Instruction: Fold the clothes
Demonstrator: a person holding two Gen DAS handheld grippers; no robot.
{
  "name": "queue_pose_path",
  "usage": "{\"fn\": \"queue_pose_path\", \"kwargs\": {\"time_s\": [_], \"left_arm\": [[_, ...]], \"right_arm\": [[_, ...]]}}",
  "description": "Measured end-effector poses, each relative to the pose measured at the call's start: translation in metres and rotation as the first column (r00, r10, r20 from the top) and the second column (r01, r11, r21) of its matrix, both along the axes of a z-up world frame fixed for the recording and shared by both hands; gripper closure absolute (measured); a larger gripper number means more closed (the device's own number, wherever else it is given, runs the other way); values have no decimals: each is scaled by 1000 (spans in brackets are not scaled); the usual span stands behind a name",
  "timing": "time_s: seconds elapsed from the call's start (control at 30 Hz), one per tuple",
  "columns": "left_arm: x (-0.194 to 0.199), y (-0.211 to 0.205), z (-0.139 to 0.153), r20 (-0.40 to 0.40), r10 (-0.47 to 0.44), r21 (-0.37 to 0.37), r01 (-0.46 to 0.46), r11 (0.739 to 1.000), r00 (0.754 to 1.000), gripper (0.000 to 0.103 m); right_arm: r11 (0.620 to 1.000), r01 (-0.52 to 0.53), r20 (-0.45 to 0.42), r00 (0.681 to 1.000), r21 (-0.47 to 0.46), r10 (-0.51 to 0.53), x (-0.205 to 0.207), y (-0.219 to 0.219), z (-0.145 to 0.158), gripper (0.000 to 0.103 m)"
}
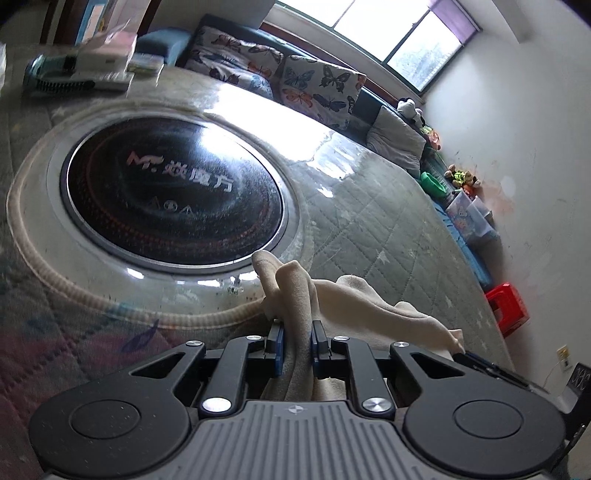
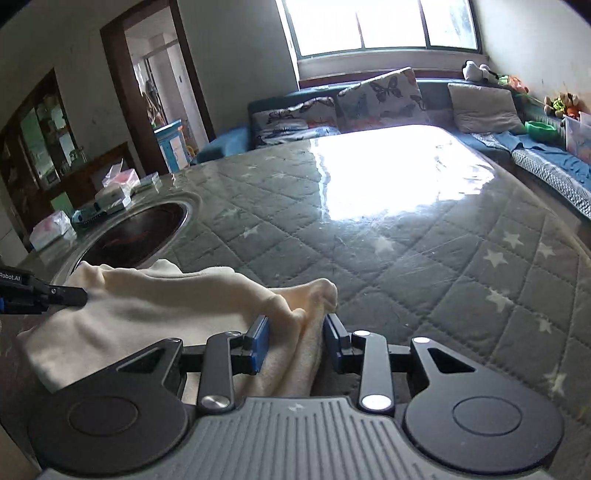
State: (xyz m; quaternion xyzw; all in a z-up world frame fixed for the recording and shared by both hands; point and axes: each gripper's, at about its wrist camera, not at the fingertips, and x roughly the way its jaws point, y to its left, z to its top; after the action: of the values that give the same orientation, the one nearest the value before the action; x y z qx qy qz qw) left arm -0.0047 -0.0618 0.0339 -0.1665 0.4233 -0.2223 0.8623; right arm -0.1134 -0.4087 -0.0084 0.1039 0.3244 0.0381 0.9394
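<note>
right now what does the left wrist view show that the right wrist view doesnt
Only the left wrist view shows the red stool by the wall and the white lettering on the round black cooktop.

Only the right wrist view shows the open doorway and the dark cabinet at left.

Both show the cream garment bunched between each gripper's fingers, left gripper and right gripper, above the quilted table cover, with the butterfly cushions and the window behind.
</note>
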Motion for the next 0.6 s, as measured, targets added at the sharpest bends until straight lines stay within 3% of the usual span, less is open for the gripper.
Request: {"fn": "queue_pose_path", "kwargs": {"time_s": [0.1, 0.17, 0.23, 0.6], "left_arm": [[1, -6, 3, 24, -11, 35, 11, 999, 1000, 88], [0, -11, 6, 42, -19, 59, 16, 998, 999, 88], [0, -17, 10, 66, -30, 81, 24, 996, 997, 88], [6, -80, 45, 210, -153, 118, 130, 984, 966, 89]], "right_arm": [[1000, 9, 8, 1000, 26, -9, 3, 1, -2, 75], [1000, 2, 9, 1000, 29, -2, 2, 3, -2, 88], [1000, 0, 18, 1000, 26, -1, -1, 3, -1, 92], [997, 61, 157, 986, -45, -53, -8, -23, 50, 94]]}}
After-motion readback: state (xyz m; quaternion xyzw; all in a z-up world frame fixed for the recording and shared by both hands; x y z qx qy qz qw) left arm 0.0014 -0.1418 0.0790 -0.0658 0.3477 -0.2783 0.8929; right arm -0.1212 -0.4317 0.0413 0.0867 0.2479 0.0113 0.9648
